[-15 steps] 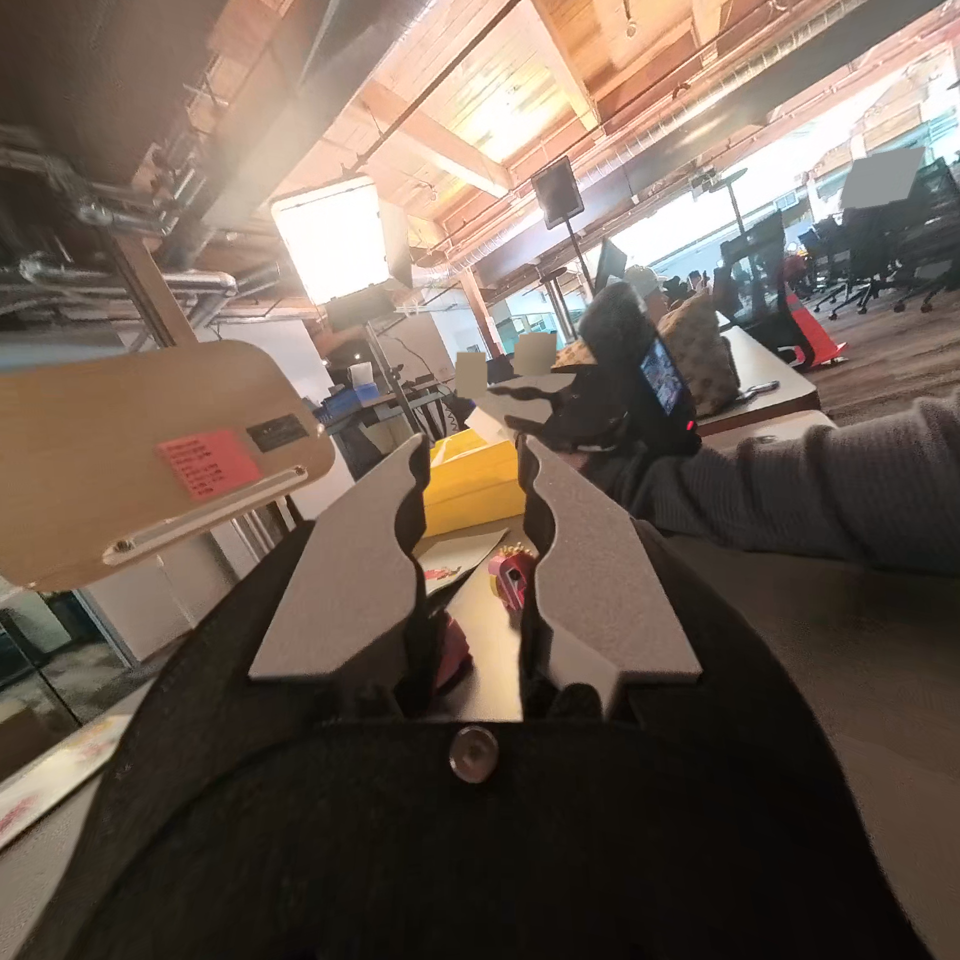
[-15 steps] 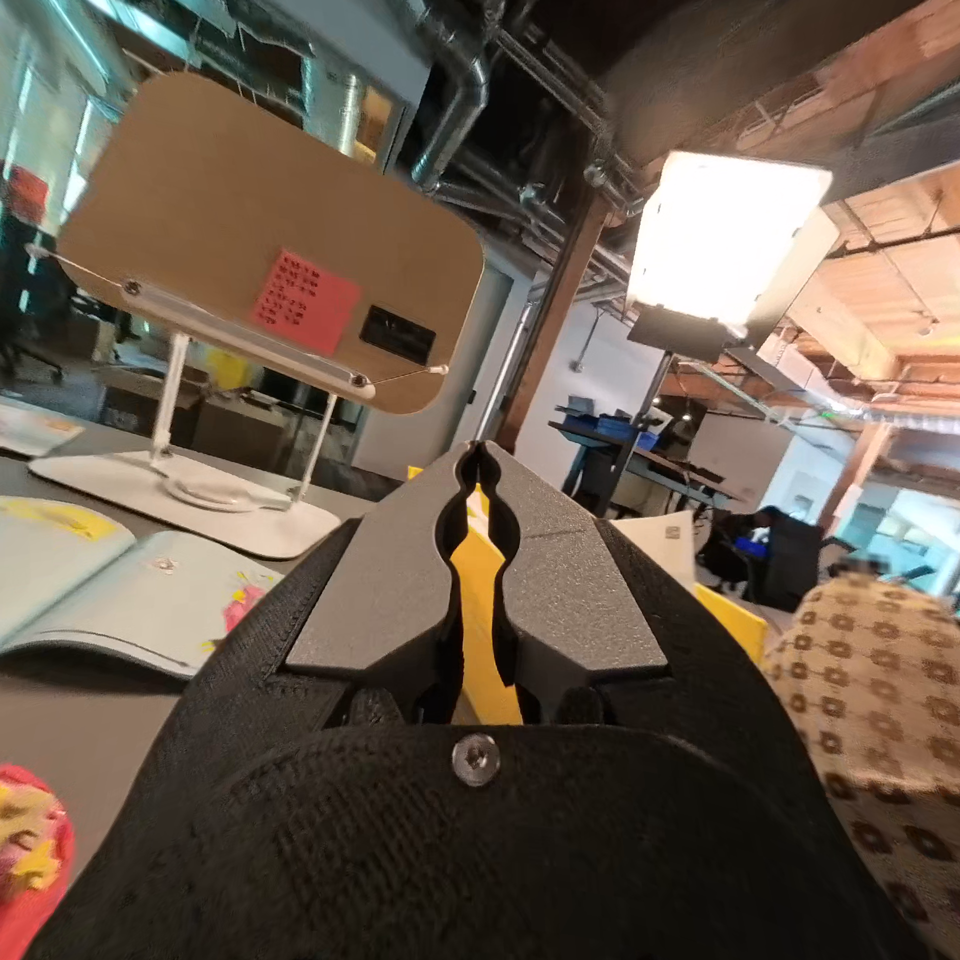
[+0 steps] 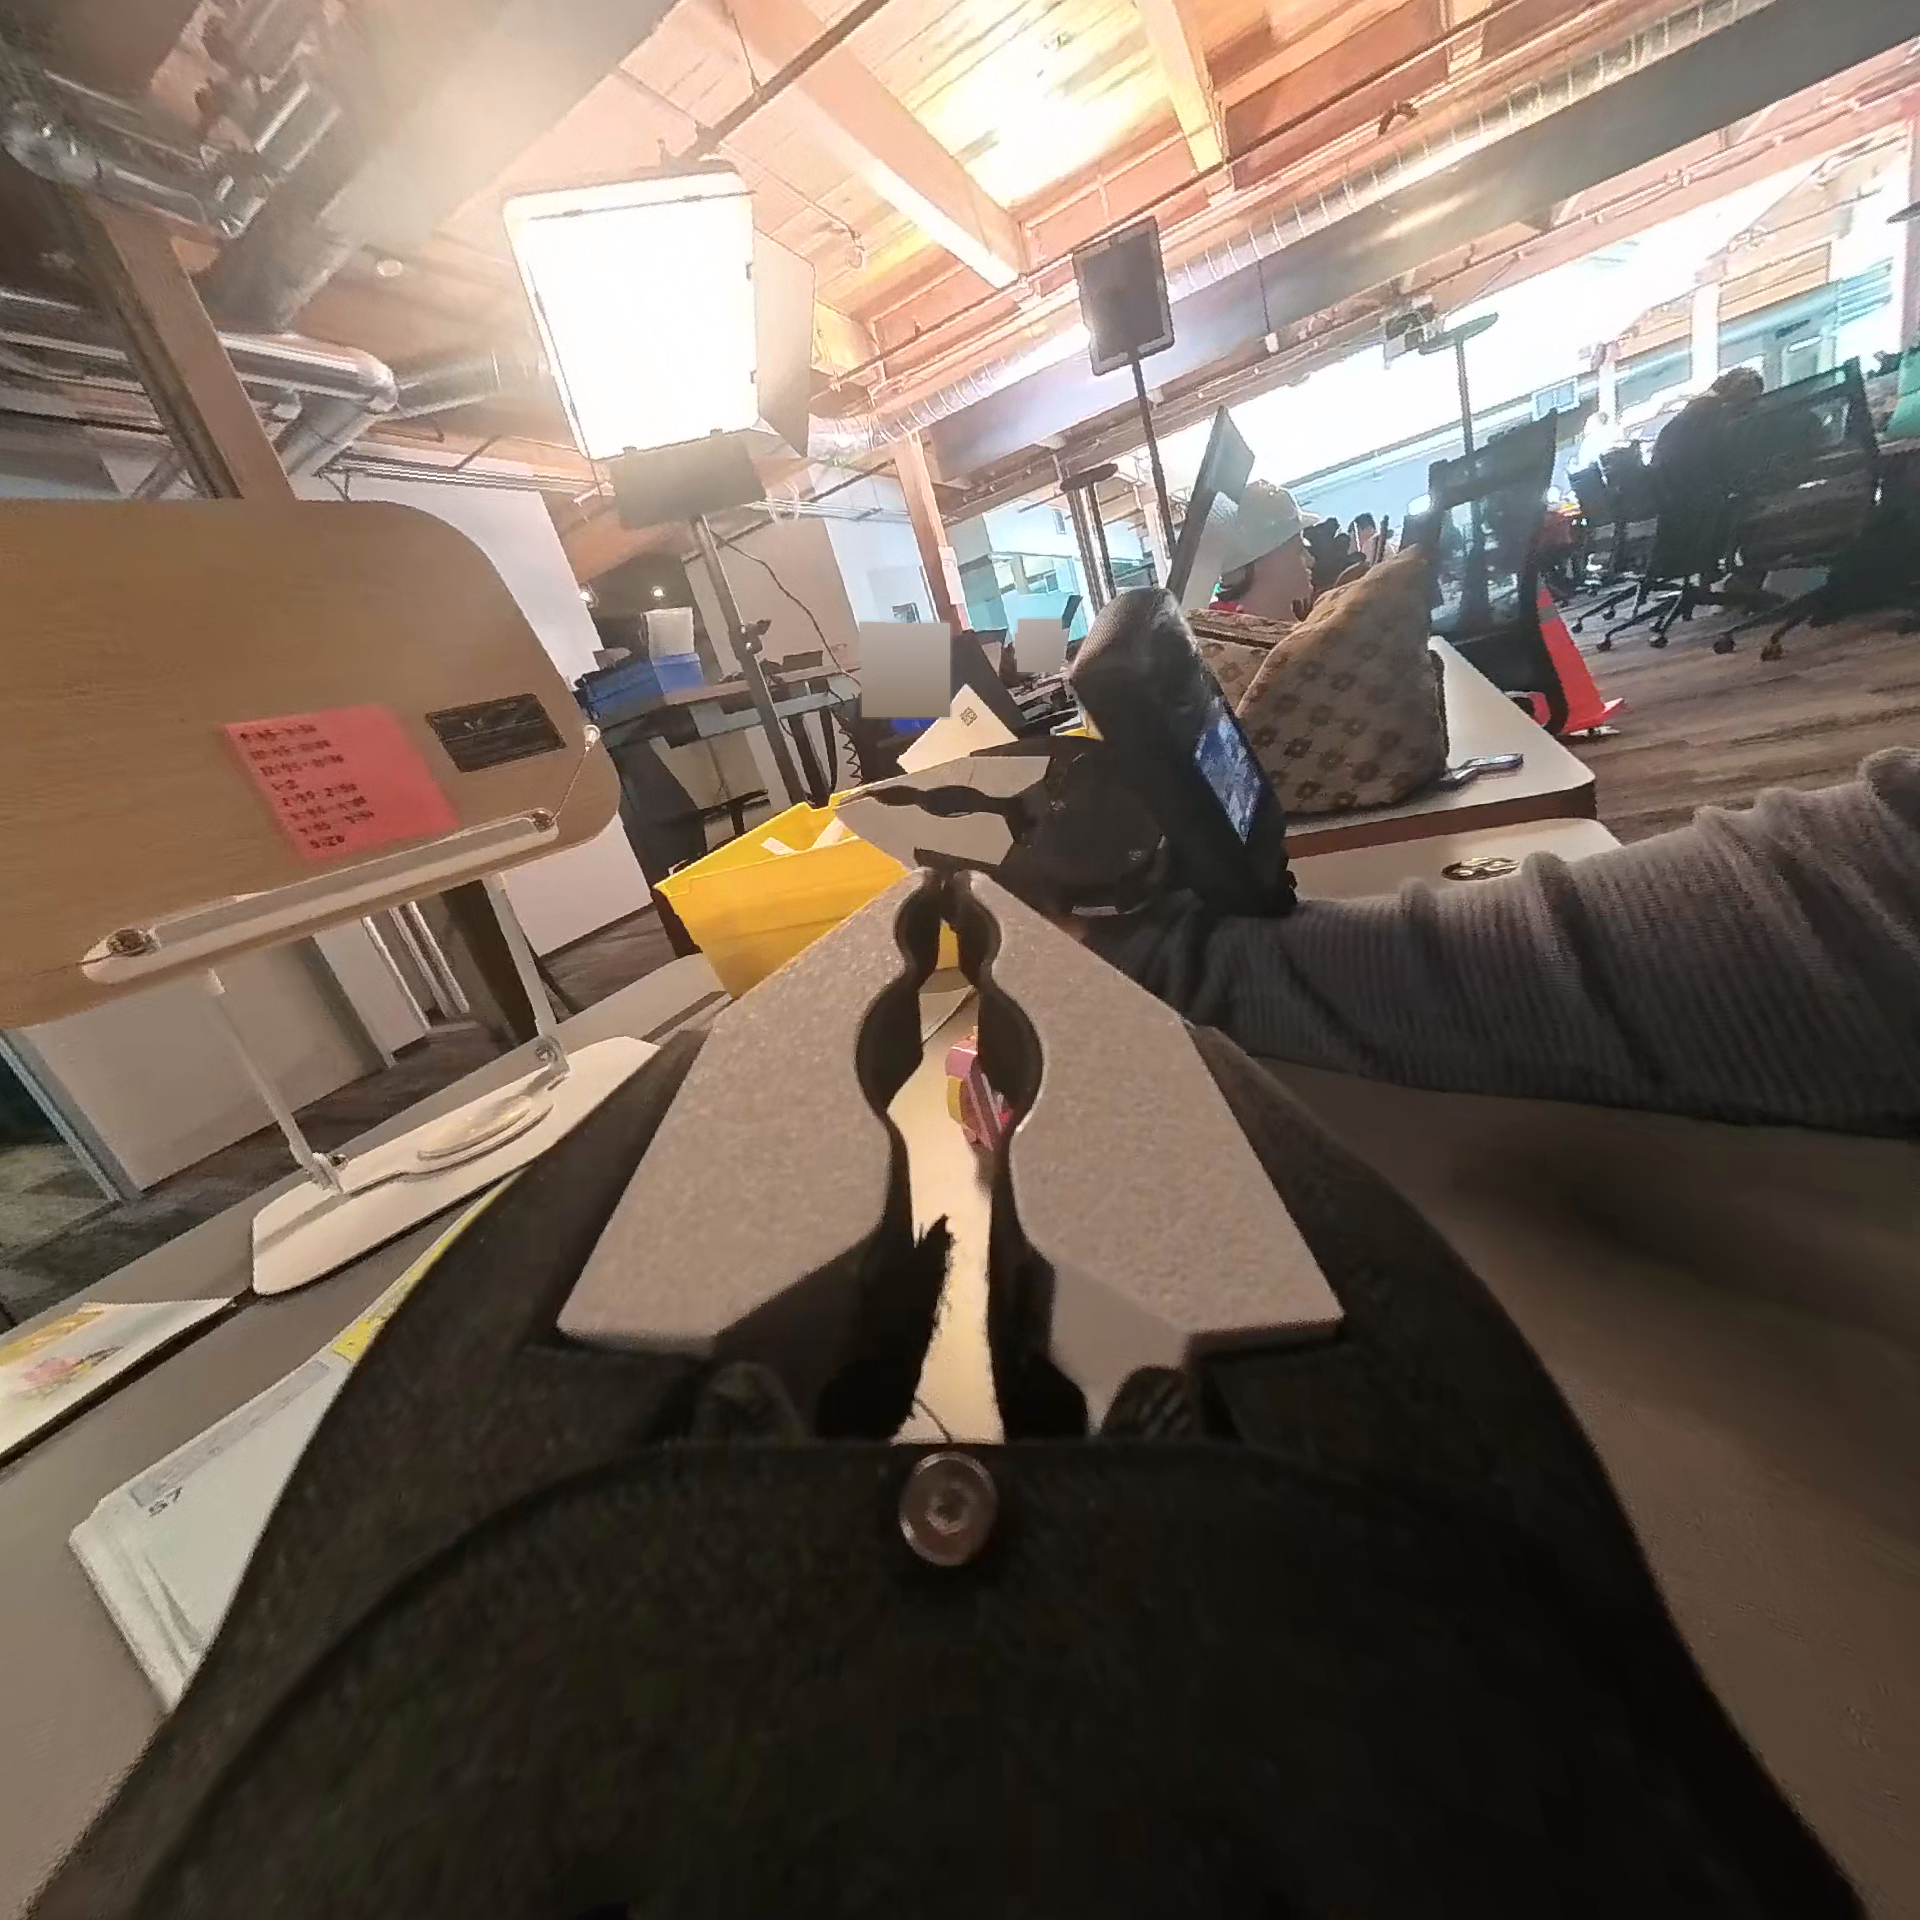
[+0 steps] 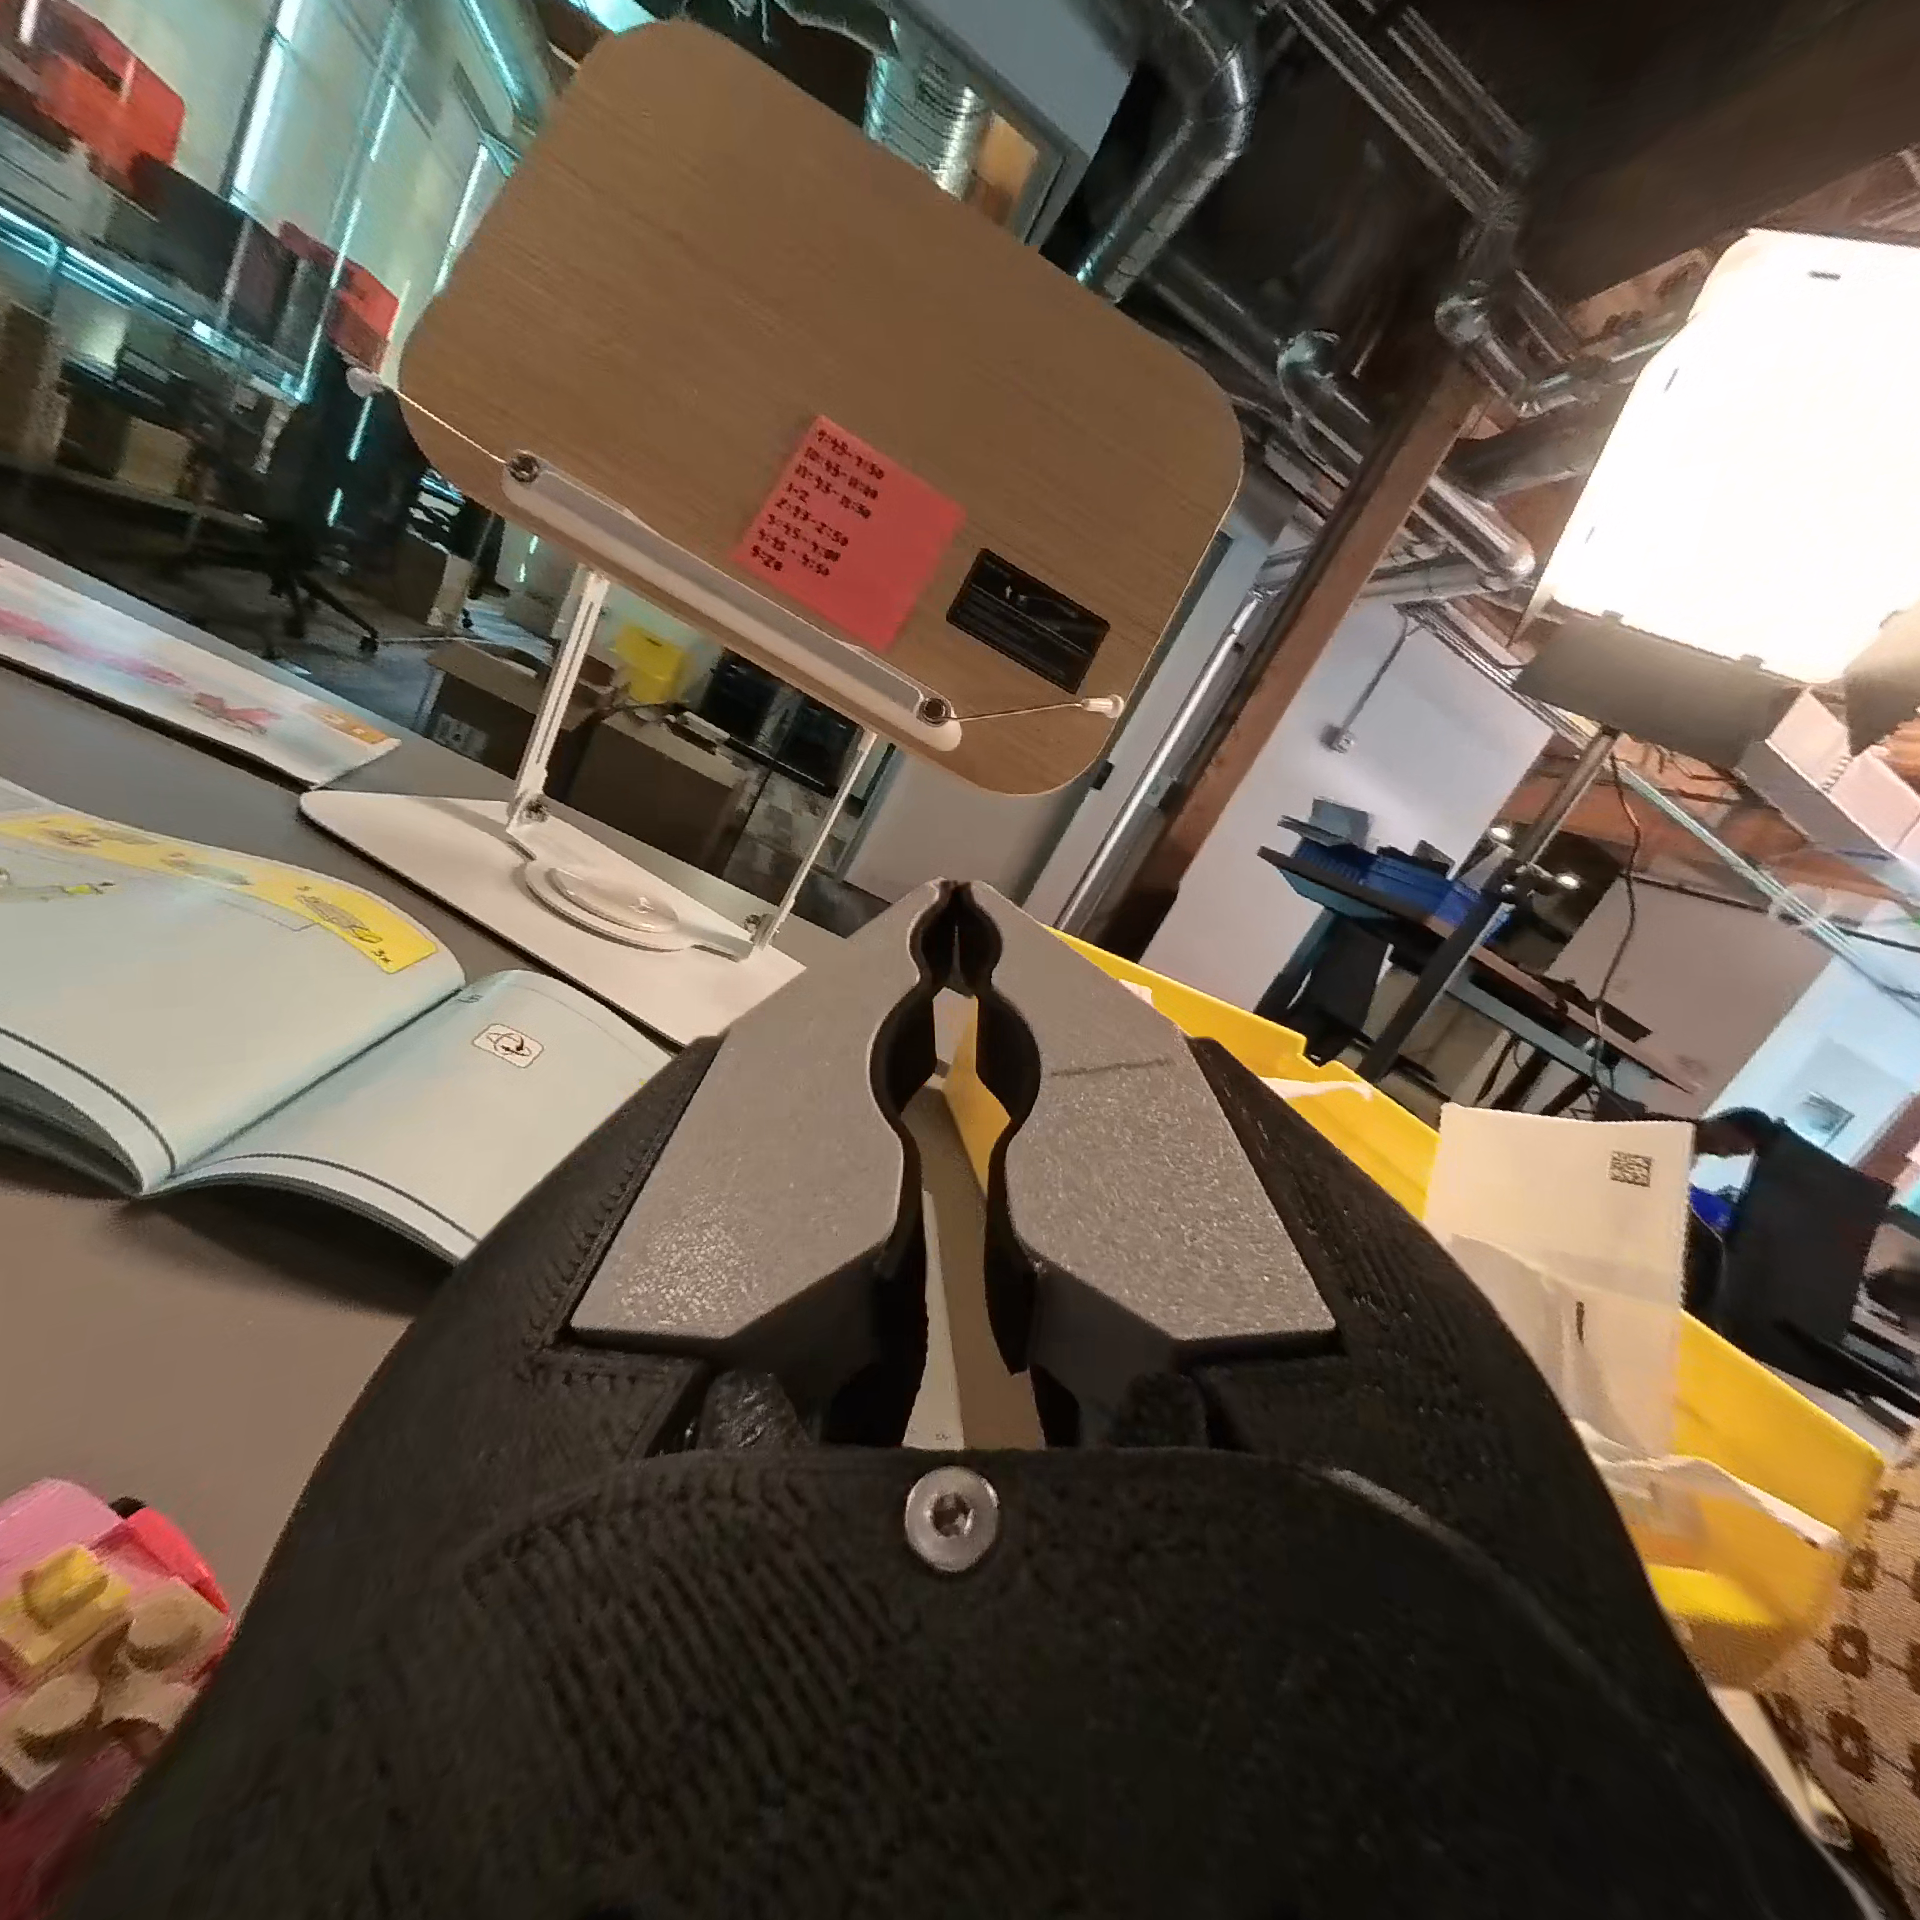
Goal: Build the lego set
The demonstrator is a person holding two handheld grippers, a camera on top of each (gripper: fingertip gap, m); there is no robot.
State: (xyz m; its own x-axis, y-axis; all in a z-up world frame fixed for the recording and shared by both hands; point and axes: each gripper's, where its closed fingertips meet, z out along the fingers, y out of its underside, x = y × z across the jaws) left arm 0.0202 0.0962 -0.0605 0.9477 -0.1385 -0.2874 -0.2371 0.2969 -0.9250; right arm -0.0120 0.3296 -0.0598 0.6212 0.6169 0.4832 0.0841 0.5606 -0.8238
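Grippers both sitting clenched on nothing: left gripper [image 3: 948, 883] hovering over the table [image 3: 1558, 1299] near a pink brick toy [image 3: 977, 1101], right gripper [image 4: 956, 891] pointing at the yellow bin [image 4: 1351, 1081]; toy probably untouched.

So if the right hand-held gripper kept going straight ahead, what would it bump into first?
Probably the yellow bin. The right hand-held gripper, jaws shut, points along its near edge, with the wooden stand farther back and to the left. Depth is hard to judge, so it might just skim past.
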